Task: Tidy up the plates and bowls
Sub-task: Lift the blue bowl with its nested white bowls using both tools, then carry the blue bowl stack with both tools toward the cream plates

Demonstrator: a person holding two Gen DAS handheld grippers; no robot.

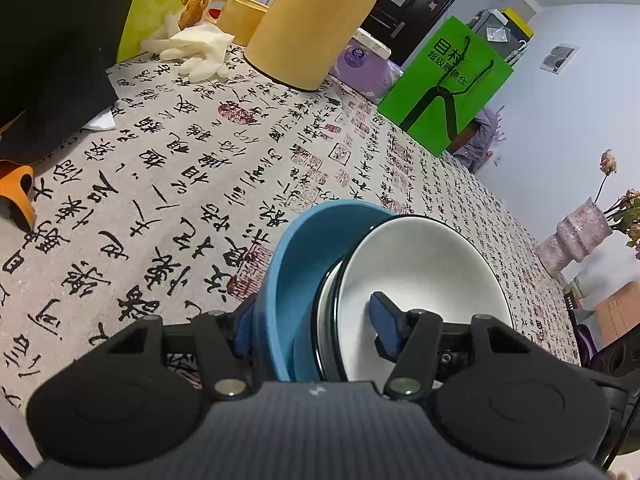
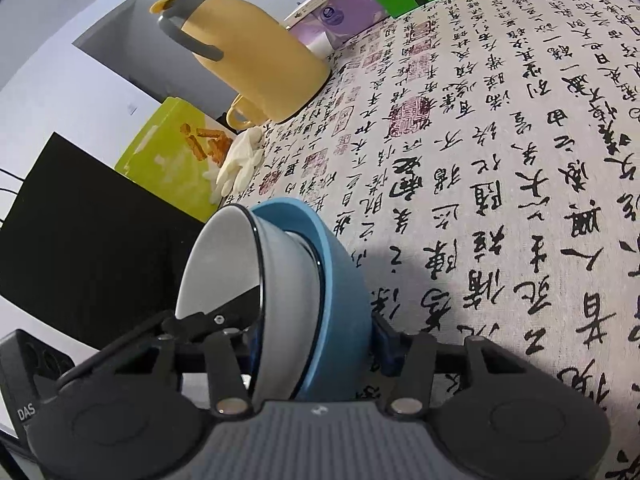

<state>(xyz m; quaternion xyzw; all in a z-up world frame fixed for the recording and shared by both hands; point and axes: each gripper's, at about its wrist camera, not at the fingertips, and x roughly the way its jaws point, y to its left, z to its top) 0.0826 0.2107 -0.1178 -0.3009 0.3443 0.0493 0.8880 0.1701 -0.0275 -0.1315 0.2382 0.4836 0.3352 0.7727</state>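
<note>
Glazed bowls on printed cloth

White bowl (image 1: pixel 424 280) — glossy, smooth glaze; blue bowl (image 1: pixel 296 264) — matt; tablecloth (image 1: pixel 180 184) looks woven; at eleven o'clock, yellow jug (image 1: pixel 312 24), matt plastic.

A home: calligraphy tablecloth (image 1: pixel 240 168), yellow thermos jug (image 1: pixel 316 28), flower vase (image 1: pixel 576 236).

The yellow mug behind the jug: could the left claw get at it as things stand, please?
Probably not. The left claw is shut on the stacked blue bowl and white bowl, and the yellow jug stands partly in front of the yellow mug across the table.
</note>
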